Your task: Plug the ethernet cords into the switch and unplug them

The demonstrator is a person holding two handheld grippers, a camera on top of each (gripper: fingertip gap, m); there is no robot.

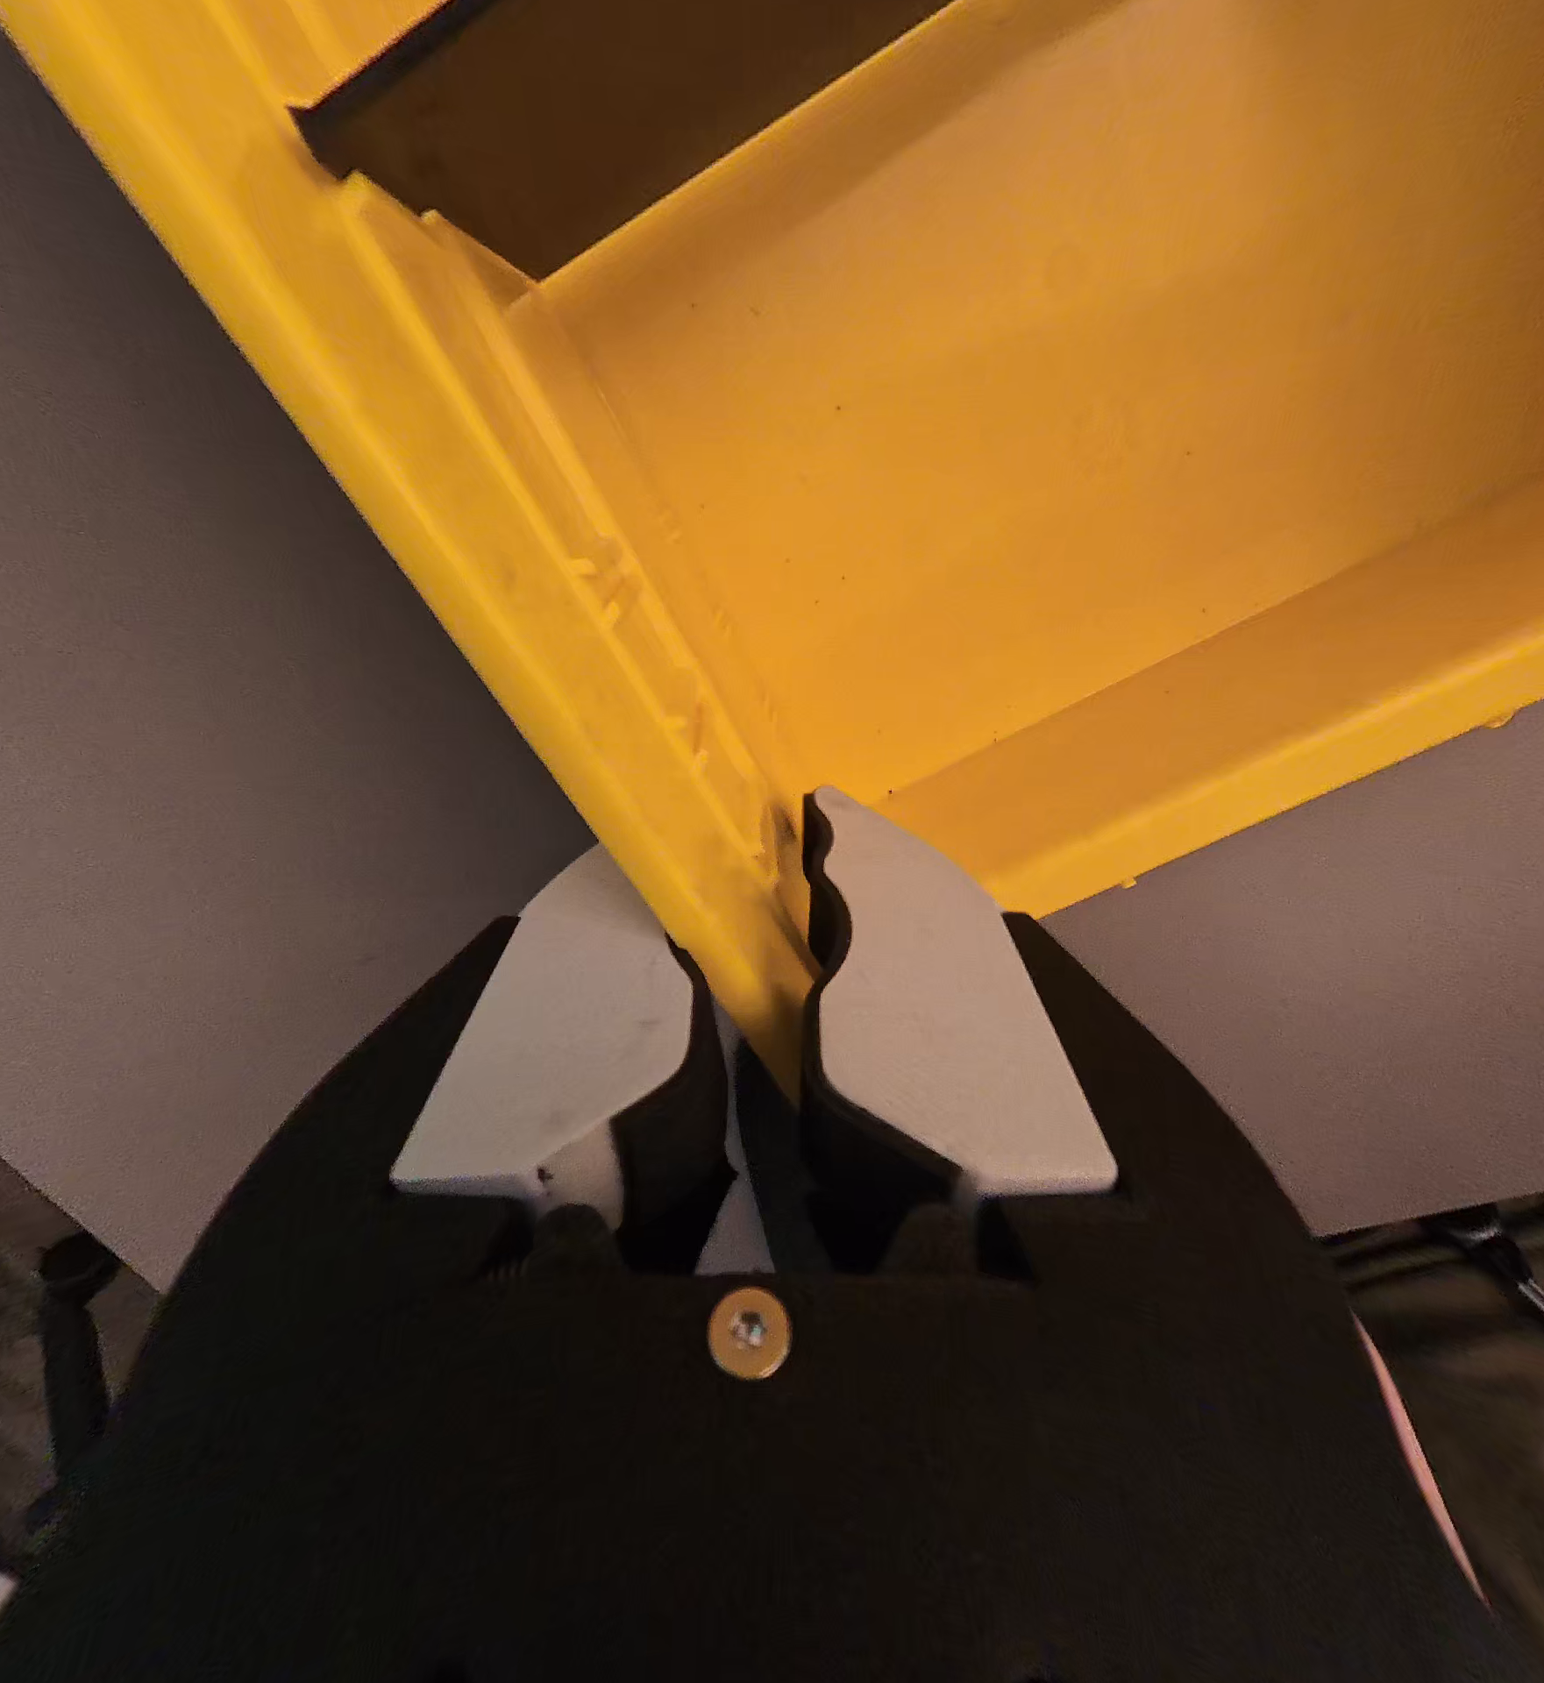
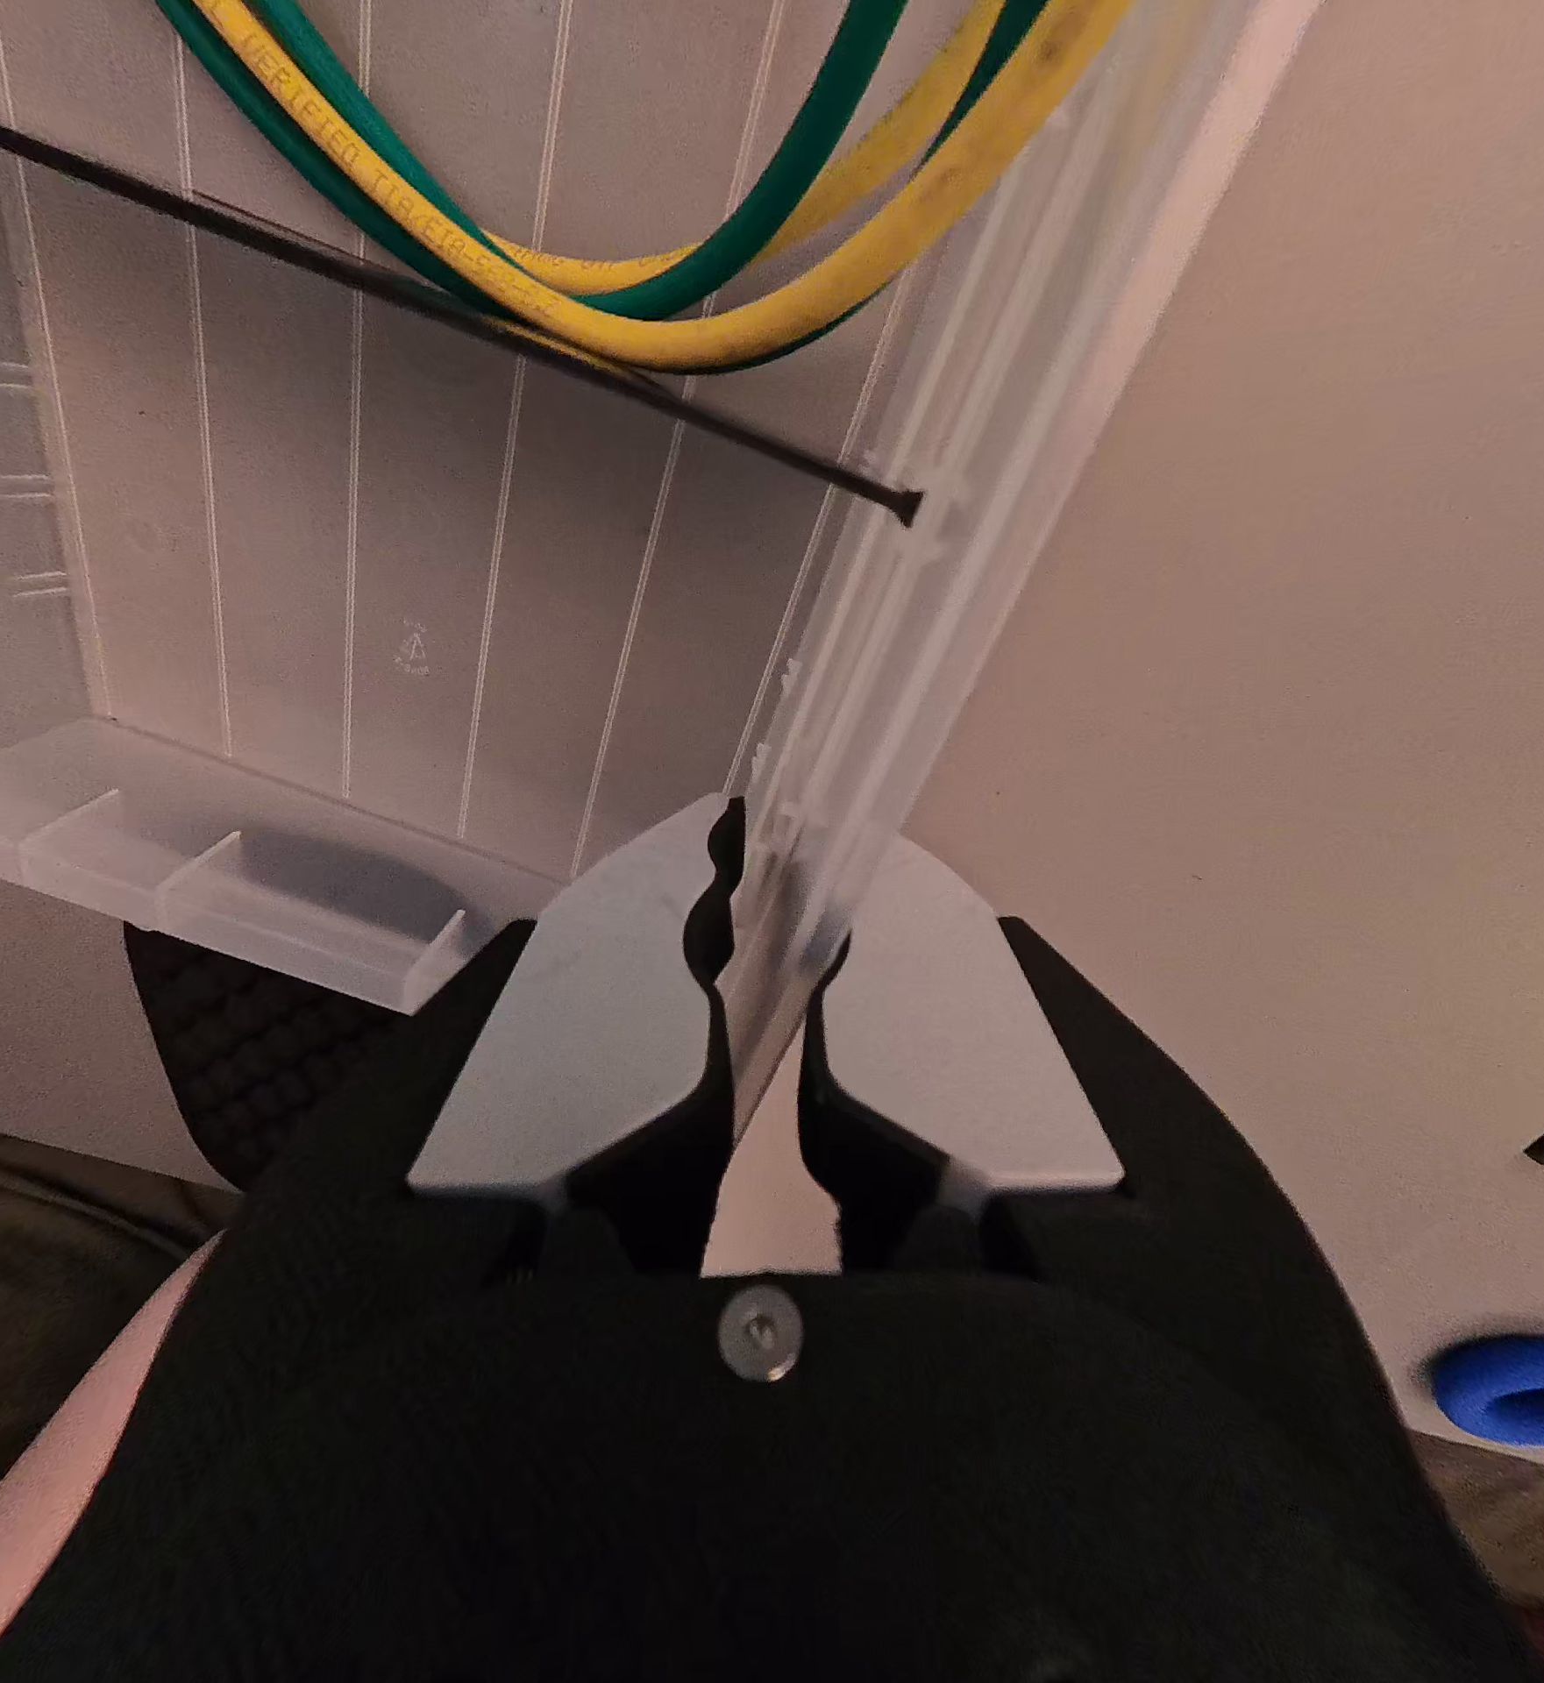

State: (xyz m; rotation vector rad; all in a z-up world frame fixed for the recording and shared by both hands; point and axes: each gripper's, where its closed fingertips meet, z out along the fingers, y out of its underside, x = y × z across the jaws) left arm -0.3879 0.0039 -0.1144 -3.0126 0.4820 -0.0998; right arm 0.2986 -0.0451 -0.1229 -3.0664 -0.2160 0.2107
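Observation:
In the left wrist view my left gripper (image 1: 782, 874) is shut on the rim of a yellow plastic tray (image 1: 1068, 455) that fills the upper right. In the right wrist view my right gripper (image 2: 772, 856) is shut on the side wall of a clear plastic bin (image 2: 895, 692). Inside the bin lie looped yellow ethernet cords (image 2: 804, 310) and green ethernet cords (image 2: 686, 282), with a thin black cable (image 2: 476, 328) crossing under them. No switch shows in either view.
A pale tabletop (image 2: 1296, 637) lies under both containers. A blue foam ring (image 2: 1524, 1402) sits at the table's lower right edge. A black textured object (image 2: 240, 1029) lies below the clear bin's end. Left tips to right tips: about 70 cm.

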